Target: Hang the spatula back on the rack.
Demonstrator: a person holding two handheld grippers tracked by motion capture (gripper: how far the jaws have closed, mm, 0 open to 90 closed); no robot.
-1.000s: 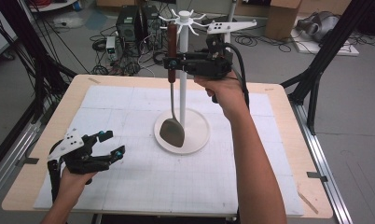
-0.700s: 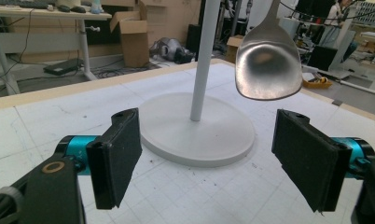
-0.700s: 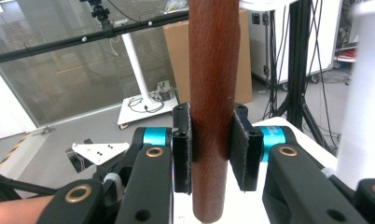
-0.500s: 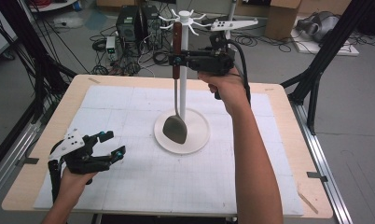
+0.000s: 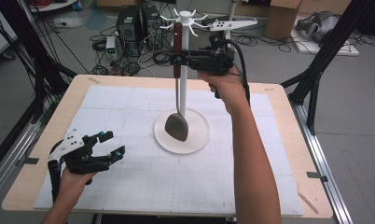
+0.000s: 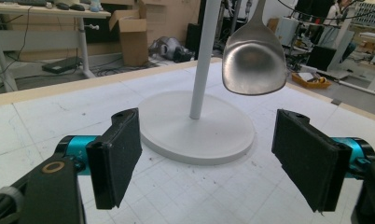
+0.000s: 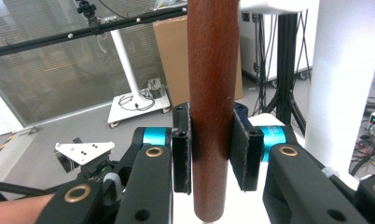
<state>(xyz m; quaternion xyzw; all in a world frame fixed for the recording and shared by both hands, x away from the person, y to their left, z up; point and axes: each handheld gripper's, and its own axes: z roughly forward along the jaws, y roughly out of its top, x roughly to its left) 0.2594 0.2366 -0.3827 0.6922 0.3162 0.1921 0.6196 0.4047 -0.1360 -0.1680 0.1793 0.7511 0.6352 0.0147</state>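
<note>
The spatula (image 5: pixel 177 88) is gripped by its wooden handle in the right hand-held gripper (image 5: pixel 178 59), raised beside the rack (image 5: pixel 184 18), not yet hung; the left hand-held gripper (image 5: pixel 112 144) is held open.

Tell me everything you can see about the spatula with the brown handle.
The spatula hangs upright, with a round reddish-brown handle that looks wooden, a thin metal shank and a dull grey, slightly dished metal blade. The right gripper clamps the handle between its black fingers. The blade hovers just above the white stand's round base, beside its pole, apparently touching neither. Its handle top sits near the stand's hooks.
</note>
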